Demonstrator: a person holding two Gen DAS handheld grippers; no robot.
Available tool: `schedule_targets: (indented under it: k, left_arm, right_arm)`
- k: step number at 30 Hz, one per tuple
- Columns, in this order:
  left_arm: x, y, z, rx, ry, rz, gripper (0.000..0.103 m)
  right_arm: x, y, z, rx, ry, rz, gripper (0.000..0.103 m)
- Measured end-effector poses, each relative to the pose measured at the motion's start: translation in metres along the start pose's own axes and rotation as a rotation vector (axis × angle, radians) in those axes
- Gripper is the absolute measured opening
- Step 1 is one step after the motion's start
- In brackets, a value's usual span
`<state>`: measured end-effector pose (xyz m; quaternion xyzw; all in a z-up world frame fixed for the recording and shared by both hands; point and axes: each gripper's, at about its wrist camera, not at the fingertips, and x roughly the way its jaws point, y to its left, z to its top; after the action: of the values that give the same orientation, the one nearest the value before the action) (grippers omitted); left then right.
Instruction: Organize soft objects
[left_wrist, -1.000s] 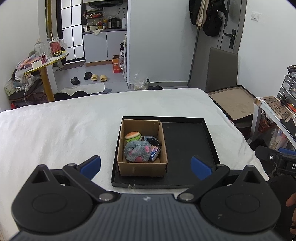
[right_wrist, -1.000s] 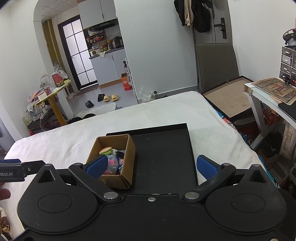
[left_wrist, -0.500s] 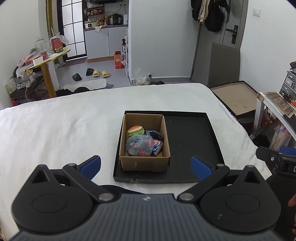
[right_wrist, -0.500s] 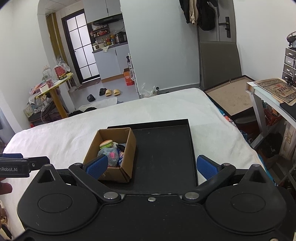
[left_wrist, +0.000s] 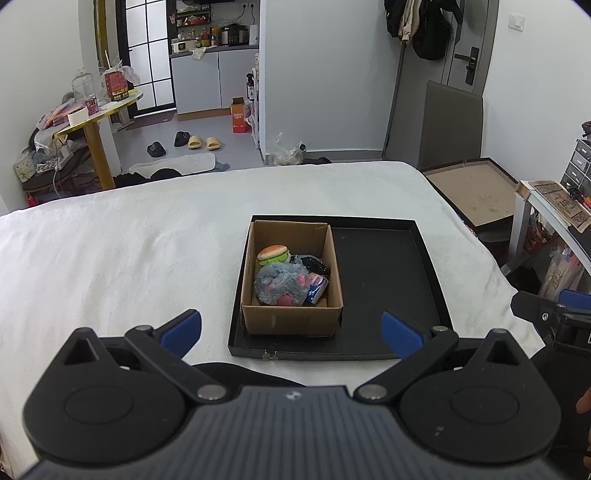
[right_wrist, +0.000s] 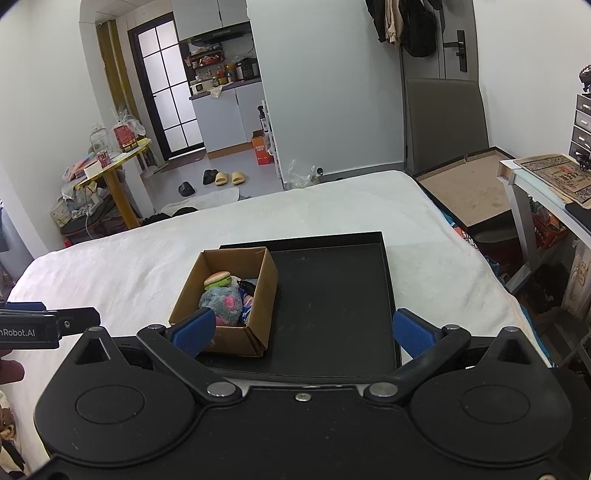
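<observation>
Change: both views have pulled back; the cardboard box sits higher and smaller in frame than a second ago.
Left hand-held gripper: blue pads spread wide, holding nothing, low centre of frame.
Right hand-held gripper: spread wide, empty.
Box: left part of the black tray, on the white bed.
Soft objects: burger toy, grey-pink plush, inside the box.
</observation>
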<state>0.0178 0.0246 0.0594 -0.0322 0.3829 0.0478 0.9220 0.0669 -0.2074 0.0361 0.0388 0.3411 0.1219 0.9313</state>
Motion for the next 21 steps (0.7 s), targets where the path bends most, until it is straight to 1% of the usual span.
schedule_targets:
  k: [21]
  left_arm:
    - [0.0003,-0.0011,0.0006,-0.007,0.004,-0.013,0.103]
  right_arm:
    - [-0.0037,0.0026,-0.002,-0.009,-0.007,0.001,0.103]
